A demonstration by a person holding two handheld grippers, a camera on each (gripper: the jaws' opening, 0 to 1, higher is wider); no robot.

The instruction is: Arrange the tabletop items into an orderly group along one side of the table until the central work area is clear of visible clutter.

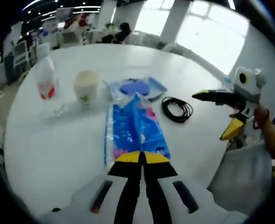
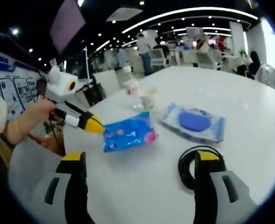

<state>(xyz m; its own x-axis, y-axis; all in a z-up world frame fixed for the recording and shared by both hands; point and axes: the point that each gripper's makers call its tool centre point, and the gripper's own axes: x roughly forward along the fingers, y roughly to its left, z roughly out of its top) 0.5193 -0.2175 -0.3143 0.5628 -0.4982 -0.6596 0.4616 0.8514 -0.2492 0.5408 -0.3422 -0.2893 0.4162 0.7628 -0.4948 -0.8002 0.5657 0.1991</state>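
We see a round white table (image 1: 58, 154) in a large bright hall, with tall windows on one side, long ceiling lights, chairs and other tables further back, and some people standing or sitting far away.

On the table lie a blue snack packet (image 1: 136, 130), a flat blue wipes pack (image 1: 136, 88) just behind it, a coil of black cable (image 1: 177, 109) near the pack, a pale paper cup (image 1: 85, 86) and a clear plastic bottle (image 1: 46, 79) with a red label. The cup and the bottle stand upright, close together, near the far edge.

In the left gripper view, the left gripper (image 1: 141, 157) has its yellow tips pressed together on the near end of the snack packet, so it grips the packet. In the right gripper view a hand (image 2: 28, 119) carries this gripper low at the table edge.

The right gripper (image 2: 140, 158) is wide open, with nothing between its jaws. Its one tip is just over the black cable, but we cannot tell if it touches. In the left gripper view it hovers near the table's edge.
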